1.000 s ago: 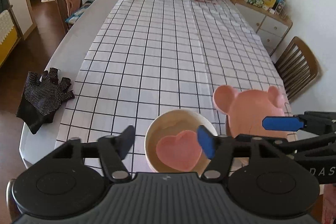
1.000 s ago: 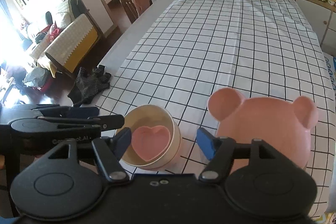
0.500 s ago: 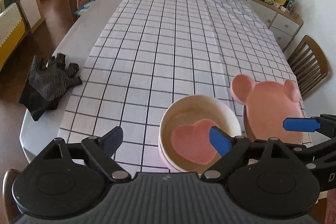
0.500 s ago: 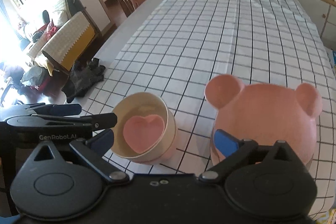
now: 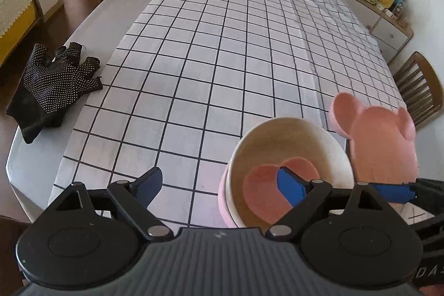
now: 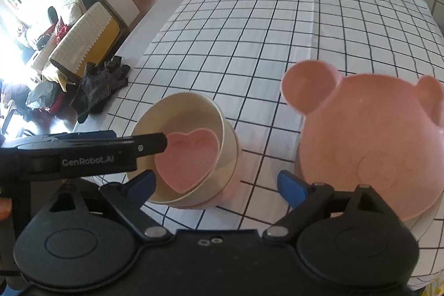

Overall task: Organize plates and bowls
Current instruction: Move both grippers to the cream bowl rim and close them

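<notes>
Both grippers hang with jaws spread wide and empty: left gripper point(image 5: 222, 183) straddles the cream bowl point(image 5: 288, 154) rim, right gripper point(image 6: 215, 185) between it and the bear-shaped bowl point(image 6: 369, 146) on the tabletop point(image 5: 44, 154). An off-centre closing could tip the stacked bowls or pinch the heart dish point(image 6: 188, 157)

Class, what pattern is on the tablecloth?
A black grid on white; the tablecloth shows best in the left wrist view.

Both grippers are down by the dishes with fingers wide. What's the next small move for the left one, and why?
Probably ease the left gripper further down so its open fingers straddle the near wall of the cream bowl, then close. One finger already hangs over the pink heart dish inside it, the other outside the rim, and nothing is gripped yet. The right gripper hangs open beside the bear-shaped plate.
</notes>
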Demonstrator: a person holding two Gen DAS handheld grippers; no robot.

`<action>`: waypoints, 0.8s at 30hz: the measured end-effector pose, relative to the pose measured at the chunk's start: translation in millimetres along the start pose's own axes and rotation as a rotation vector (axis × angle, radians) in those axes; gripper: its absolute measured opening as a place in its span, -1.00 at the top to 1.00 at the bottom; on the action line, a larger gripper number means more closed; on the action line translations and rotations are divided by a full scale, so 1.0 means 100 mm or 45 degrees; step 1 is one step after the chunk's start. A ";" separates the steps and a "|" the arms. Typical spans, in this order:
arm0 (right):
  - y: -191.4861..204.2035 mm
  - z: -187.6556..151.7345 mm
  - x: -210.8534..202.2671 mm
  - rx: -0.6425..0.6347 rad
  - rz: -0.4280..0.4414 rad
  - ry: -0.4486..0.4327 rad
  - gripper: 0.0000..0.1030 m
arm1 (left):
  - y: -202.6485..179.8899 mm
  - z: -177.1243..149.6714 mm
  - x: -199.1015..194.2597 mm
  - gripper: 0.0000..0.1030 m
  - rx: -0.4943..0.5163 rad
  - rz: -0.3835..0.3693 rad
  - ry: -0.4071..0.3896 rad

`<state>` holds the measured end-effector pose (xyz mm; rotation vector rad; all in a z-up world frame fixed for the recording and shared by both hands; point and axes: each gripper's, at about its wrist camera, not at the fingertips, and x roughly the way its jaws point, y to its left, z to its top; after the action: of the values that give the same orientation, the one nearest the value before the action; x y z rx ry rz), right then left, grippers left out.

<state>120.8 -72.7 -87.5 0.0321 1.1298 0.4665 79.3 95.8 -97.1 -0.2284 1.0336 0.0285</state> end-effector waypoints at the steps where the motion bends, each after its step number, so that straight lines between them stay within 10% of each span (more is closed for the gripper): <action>1: 0.01 0.01 0.03 -0.005 0.002 0.006 -0.71 | 0.00 0.00 0.02 -0.75 -0.002 -0.002 0.002; 15: 0.01 0.06 0.22 0.001 0.009 0.050 -0.41 | 0.01 0.03 0.15 -0.72 -0.092 -0.080 0.025; 24: 0.00 0.10 0.30 0.027 0.013 0.079 -0.26 | 0.08 0.09 0.22 -0.31 -0.162 -0.069 0.038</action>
<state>139.7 -59.2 -109.4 0.0419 1.1958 0.4674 97.6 103.2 -113.2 -0.3735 1.0559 0.0424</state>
